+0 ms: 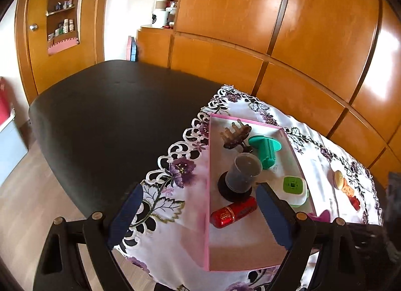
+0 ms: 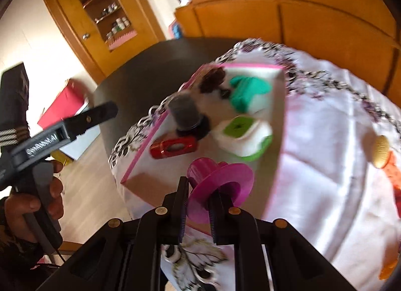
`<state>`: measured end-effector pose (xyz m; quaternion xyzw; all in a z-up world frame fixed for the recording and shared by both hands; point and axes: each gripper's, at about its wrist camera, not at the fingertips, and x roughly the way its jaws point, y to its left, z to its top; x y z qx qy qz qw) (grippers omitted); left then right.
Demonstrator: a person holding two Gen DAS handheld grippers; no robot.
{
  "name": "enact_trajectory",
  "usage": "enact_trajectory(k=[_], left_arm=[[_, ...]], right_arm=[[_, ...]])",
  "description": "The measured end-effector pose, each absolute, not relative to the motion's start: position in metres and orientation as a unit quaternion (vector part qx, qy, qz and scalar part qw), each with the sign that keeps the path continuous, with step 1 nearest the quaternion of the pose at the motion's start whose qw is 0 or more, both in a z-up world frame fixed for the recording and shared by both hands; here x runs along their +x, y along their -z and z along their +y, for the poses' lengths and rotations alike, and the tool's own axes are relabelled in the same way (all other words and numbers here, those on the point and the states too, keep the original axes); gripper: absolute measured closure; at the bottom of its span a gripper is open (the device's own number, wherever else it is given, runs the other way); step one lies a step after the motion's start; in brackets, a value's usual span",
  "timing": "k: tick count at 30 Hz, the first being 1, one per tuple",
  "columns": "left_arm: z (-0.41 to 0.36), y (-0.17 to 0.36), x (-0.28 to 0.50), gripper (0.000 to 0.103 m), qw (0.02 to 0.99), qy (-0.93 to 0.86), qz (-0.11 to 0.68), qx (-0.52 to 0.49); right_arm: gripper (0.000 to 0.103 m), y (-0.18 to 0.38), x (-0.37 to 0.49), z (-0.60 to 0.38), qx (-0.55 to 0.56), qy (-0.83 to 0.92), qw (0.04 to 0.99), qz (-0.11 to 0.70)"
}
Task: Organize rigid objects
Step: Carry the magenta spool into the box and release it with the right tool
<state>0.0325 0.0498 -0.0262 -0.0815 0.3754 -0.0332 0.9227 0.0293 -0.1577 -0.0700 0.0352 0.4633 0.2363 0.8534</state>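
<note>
A pink-rimmed tray (image 1: 208, 190) lies on the embroidered cloth. In it are a brown hair claw (image 1: 234, 135), a teal spool (image 1: 265, 148), a clear cup on a black base (image 1: 241, 173), a green-lidded white box (image 1: 293, 189) and a red cylinder (image 1: 234, 212). My left gripper (image 1: 200, 215) is open and empty above the tray's near end. My right gripper (image 2: 199, 205) is shut on a magenta spool (image 2: 220, 180) and holds it over the tray's near edge (image 2: 140, 158). The right wrist view is blurred.
A round biscuit-like piece (image 1: 338, 179) and orange and red pieces (image 1: 351, 195) lie on the cloth (image 1: 175, 228) right of the tray. The black table (image 1: 112, 115) stretches left. Wooden cabinets (image 1: 275, 27) stand behind. The floor drops off at the left.
</note>
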Motion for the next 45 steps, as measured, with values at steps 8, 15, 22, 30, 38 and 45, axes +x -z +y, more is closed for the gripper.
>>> enact_trajectory(k=[8,15,22,30,38,45], left_arm=[[0.034,0.023,0.028,0.012,0.924,0.054,0.374,-0.064],[0.026,0.023,0.027,0.012,0.923,0.061,0.375,-0.055],[0.025,0.024,0.027,0.012,0.922,0.062,0.378,-0.053],[0.025,0.025,0.027,0.011,0.922,0.062,0.379,-0.054],[0.026,0.026,0.028,0.011,0.921,0.062,0.38,-0.055],[0.025,0.026,0.027,0.011,0.922,0.062,0.379,-0.053]], right_arm=[[0.09,0.099,0.04,-0.131,0.041,-0.242,0.839,0.486],[0.087,0.111,0.038,-0.124,0.04,-0.242,0.837,0.49],[0.084,0.11,0.035,-0.123,0.036,-0.239,0.839,0.488],[0.077,0.106,0.032,-0.125,0.038,-0.236,0.838,0.491],[0.074,0.098,0.031,-0.136,0.056,-0.227,0.844,0.484],[0.068,0.088,0.027,-0.148,0.082,-0.227,0.846,0.475]])
